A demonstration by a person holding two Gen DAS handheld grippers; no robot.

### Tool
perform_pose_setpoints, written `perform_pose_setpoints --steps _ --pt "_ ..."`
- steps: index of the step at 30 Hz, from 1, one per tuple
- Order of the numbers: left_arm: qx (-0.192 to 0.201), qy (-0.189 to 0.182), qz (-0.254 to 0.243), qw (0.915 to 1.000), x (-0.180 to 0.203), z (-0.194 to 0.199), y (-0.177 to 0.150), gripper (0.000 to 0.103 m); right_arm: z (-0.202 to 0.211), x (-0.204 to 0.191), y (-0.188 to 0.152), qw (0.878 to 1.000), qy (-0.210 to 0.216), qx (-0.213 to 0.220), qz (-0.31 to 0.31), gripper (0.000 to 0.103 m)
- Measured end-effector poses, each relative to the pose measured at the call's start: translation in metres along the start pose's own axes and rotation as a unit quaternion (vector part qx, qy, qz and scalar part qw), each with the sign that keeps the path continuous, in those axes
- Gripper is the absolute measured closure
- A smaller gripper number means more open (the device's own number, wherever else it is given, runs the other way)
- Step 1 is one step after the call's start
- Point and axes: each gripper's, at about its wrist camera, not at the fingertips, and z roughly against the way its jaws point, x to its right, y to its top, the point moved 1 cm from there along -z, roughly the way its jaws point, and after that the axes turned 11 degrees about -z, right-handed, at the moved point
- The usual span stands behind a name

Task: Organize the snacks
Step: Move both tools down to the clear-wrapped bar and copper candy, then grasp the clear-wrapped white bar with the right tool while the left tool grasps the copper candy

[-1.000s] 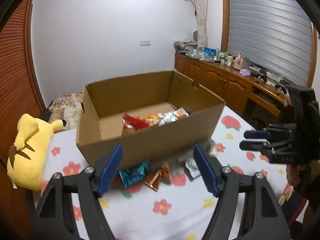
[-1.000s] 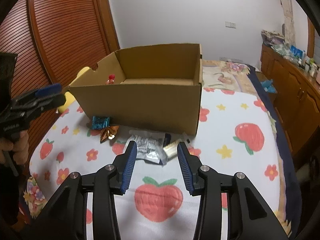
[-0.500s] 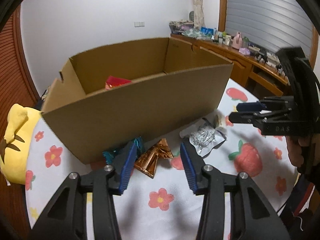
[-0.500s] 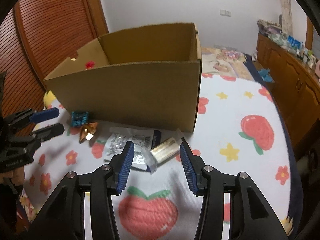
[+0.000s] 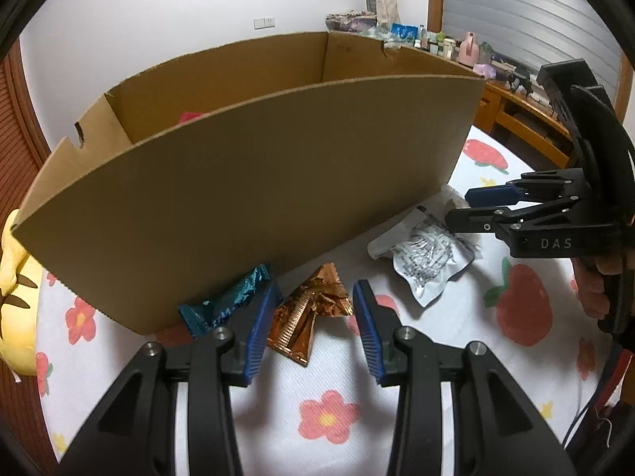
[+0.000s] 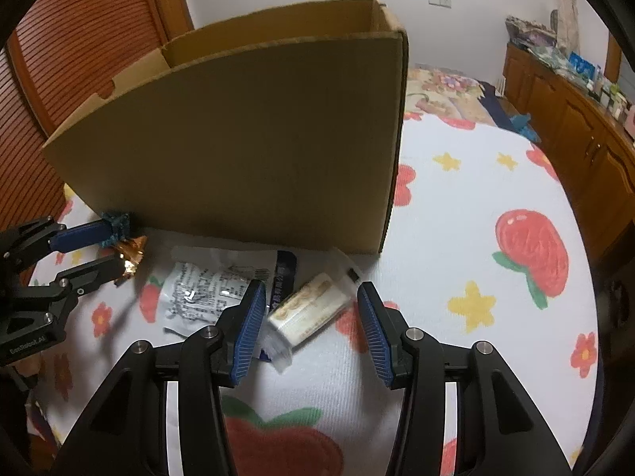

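An open cardboard box [image 5: 258, 182] [image 6: 246, 139] stands on the strawberry-print cover; a red packet [image 5: 190, 116] peeks over its rim. Loose snacks lie along its near wall. My left gripper [image 5: 315, 293] [image 6: 113, 248] points down with its jaws closing around a copper foil triangle packet [image 5: 309, 313] [image 6: 131, 248]; the pads do not visibly press it. A teal packet [image 5: 230, 301] lies just left of it against the box. My right gripper [image 6: 310, 289] [image 5: 458, 206] is open, straddling a cream-coloured bar in clear wrap [image 6: 309, 309]. A silver-white pouch [image 6: 206, 281] [image 5: 428, 261] lies between the two grippers.
A yellow plush toy [image 5: 12, 277] sits at the cover's left edge. A slatted wooden door [image 6: 79, 39] rises behind it. A wooden cabinet [image 6: 575, 119] with several bottles lines the right wall. A hand [image 5: 595, 289] holds the right gripper's handle.
Both grippers have sunk and moved in toward the snacks by the box. The left jaws narrowed around the copper packet. The right jaws widened slightly and now flank the cream bar.
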Motion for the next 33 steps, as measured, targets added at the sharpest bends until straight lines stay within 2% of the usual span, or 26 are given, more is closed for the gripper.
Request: perform_pose_setpoints --steps 3,5,14,17,23,28,33 --pt "-0.008 -0.001 0.003 1.0000 -0.001 -0.008 0.004 0.061 -0.003 0.002 -0.002 1.000 -0.001 -0.006 -0.001 0.054" --pt "-0.013 -0.009 0.009 0.9998 -0.001 -0.012 0.002 0.055 -0.002 0.002 -0.003 1.000 -0.002 -0.005 0.004 0.056" --pt "-0.016 -0.011 0.011 0.9998 0.004 -0.013 0.001 0.055 -0.001 0.002 -0.007 1.000 -0.011 0.003 0.016 0.070" --pt "-0.013 -0.014 0.006 0.9998 0.007 -0.010 -0.001 0.055 -0.001 0.000 -0.008 1.000 -0.016 0.004 0.027 0.082" --pt "-0.011 -0.009 0.003 0.9999 0.013 -0.008 -0.007 0.057 0.000 -0.003 -0.014 0.999 -0.016 0.005 0.043 0.083" --pt "-0.010 0.002 0.001 0.9999 0.017 -0.008 -0.010 0.067 0.003 -0.003 -0.018 0.999 -0.015 0.005 0.047 0.084" --pt "-0.006 -0.002 0.021 0.9998 0.009 -0.004 -0.019 0.077 0.006 -0.002 -0.023 0.999 -0.009 0.005 0.043 0.084"
